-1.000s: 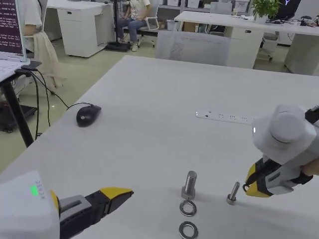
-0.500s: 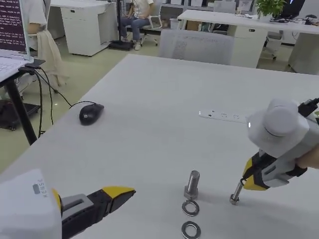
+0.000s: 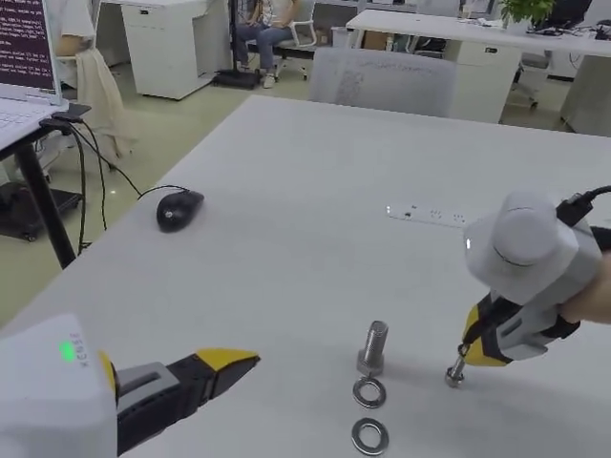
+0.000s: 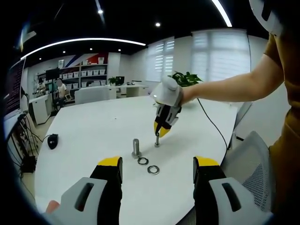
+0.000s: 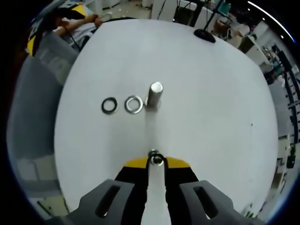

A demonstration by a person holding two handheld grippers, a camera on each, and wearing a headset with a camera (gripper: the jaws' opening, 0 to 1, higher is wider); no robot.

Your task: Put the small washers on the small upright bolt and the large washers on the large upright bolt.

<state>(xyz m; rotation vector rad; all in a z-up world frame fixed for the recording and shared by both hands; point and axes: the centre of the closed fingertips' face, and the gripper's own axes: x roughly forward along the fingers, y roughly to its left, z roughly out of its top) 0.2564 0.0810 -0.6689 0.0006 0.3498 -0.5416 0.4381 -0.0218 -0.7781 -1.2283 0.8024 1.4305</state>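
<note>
The large upright bolt stands on the white table, with two large washers lying flat just in front of it. To its right is the small upright bolt, its top hidden by my right gripper. In the right gripper view the right gripper is shut on a small washer sitting at the small bolt's top. The large bolt and the washers lie beyond. My left gripper is open and empty, low at the near left.
A black mouse with its cable lies at the table's left. A white power strip lies behind the bolts. A grey chair stands at the far edge. A laptop sits on a stand to the left.
My right gripper has come down along the small bolt, now covering its top. The left gripper has stayed put. The head camera has shifted slightly.
</note>
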